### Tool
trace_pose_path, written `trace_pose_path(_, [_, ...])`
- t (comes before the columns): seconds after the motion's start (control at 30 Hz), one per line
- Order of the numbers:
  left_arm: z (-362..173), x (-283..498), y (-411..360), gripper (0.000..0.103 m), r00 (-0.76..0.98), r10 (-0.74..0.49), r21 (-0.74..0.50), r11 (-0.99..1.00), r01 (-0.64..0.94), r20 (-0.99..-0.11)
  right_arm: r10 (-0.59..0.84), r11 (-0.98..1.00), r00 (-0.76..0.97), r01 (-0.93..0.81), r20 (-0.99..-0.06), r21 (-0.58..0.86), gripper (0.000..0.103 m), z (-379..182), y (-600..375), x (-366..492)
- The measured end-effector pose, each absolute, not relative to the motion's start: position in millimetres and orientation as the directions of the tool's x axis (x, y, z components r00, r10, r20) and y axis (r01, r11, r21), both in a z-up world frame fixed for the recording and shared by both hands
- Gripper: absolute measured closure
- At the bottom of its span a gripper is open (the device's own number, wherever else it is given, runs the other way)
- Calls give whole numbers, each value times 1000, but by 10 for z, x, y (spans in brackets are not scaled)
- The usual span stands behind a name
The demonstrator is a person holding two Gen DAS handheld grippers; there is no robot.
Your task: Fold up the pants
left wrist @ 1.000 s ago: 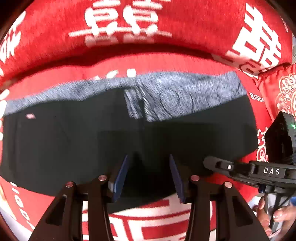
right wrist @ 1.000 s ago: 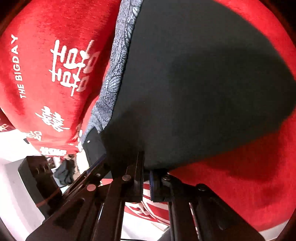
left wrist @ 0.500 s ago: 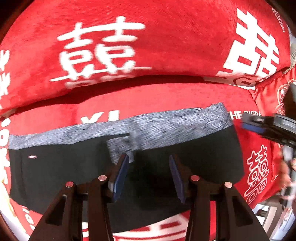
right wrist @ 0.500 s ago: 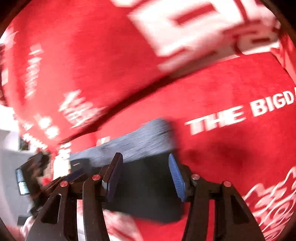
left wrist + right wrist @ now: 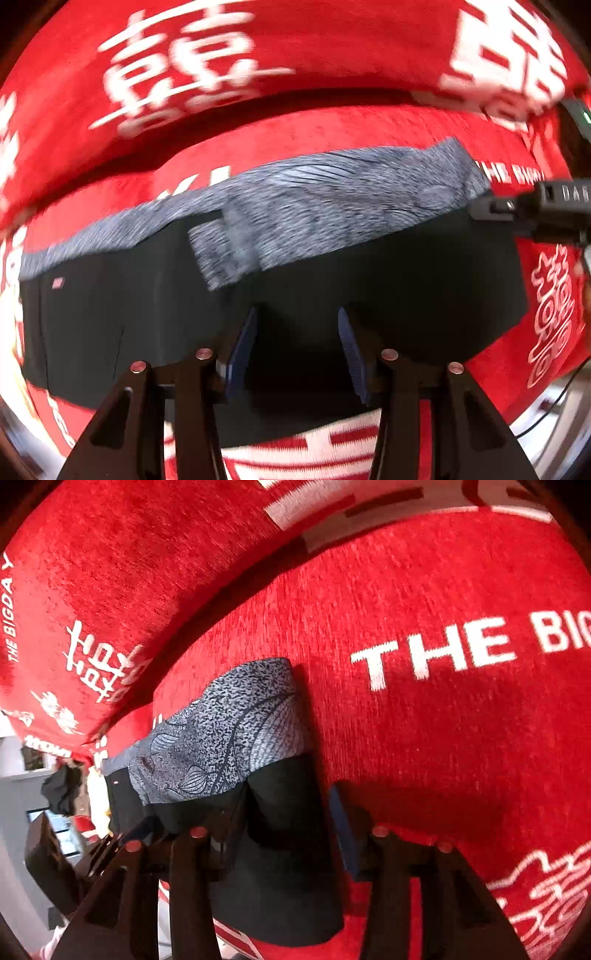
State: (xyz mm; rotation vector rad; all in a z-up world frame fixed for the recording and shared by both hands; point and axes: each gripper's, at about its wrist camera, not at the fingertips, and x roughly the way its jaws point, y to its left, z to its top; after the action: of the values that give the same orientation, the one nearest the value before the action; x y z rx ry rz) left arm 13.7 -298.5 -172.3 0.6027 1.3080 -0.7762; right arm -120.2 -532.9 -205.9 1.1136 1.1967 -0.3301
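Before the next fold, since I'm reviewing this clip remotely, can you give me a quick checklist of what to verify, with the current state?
1. Pants lie flat on the red cover: ok.
2. Right hand-held gripper released, jaws just opened, pads off the cloth: ok.
3. Left hand-held gripper open above the black fabric, gripping nothing: ok.
4. Patterned grey panel smooth: not ok, a flap is turned over.
5. Folded edges aligned: cannot tell, blurred.

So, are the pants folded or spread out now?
Folded. The pants lie flat on the red cover as a compact block, with the gray patterned layer doubled over the black.
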Motion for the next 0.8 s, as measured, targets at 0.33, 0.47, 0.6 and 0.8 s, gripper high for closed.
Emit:
trace_pose_path(0.33, [-1567,184,-2128,21,118,-58,29,778,628,-991,320,669,474,500,-820,550,51,-1347,-4723,-820])
trace_pose_path(0.47, [-1569,148,-1799,21,112,-27,38,842,537,-993,368,794,409,329,-835,511,51,-1324,-4116,-408])
trace_pose_path(0.6, [-1635,147,-1533,21,98,-13,37,873,486,-995,289,921,359,148,-888,359,51,-1317,-3506,-377])
trace_pose_path(0.8, [-1777,240,-1386,21,79,-28,18,852,524,-996,98,995,339,2,-936,105,59,-1384,-2970,-357])
